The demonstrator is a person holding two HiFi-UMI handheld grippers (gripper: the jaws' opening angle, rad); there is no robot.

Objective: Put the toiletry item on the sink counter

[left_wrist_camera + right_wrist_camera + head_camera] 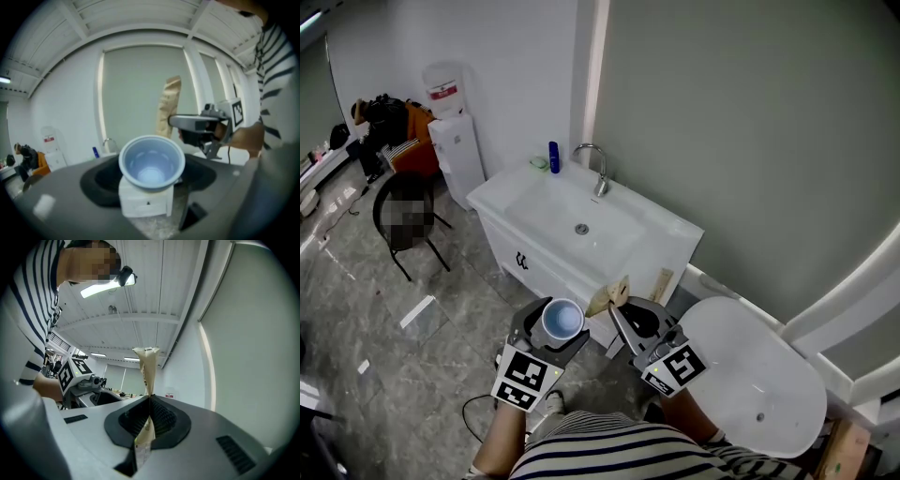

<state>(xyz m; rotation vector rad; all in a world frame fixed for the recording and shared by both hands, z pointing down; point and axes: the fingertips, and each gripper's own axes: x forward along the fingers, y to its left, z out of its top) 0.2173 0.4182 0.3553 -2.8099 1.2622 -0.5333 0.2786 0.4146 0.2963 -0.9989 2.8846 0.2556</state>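
The person, in a striped top, holds both grippers out just short of a white sink counter [667,225]; the counter stands against a grey-green wall, with a basin sunk in its top and a chrome tap [597,167] at the back edge.

The left gripper [551,339] is clamped on a pale blue plastic cup [563,319]; its dark pads press on the cup's sides, and the cup stands with its open mouth up; in the left gripper view the cup's inside [151,161] shows bare.

The right gripper [623,314] has its jaws pinched together on a flat beige tube [613,295]; in the right gripper view the tube [149,365] rises upright out of the closed ribbed pads, with its lower end hanging below them; what is printed on it is too small to read.

Both held things hang in the air in front of the counter's near corner, side by side and apart from each other; neither touches the counter.

On the counter's far left corner stand a small blue bottle [554,157] and, just beside it, a green item [539,163]; left of the counter is a white water dispenser [455,150]; a dark chair [394,239] stands on the grey marbled floor [356,309]; a white oval tub [787,394] lies to the right.
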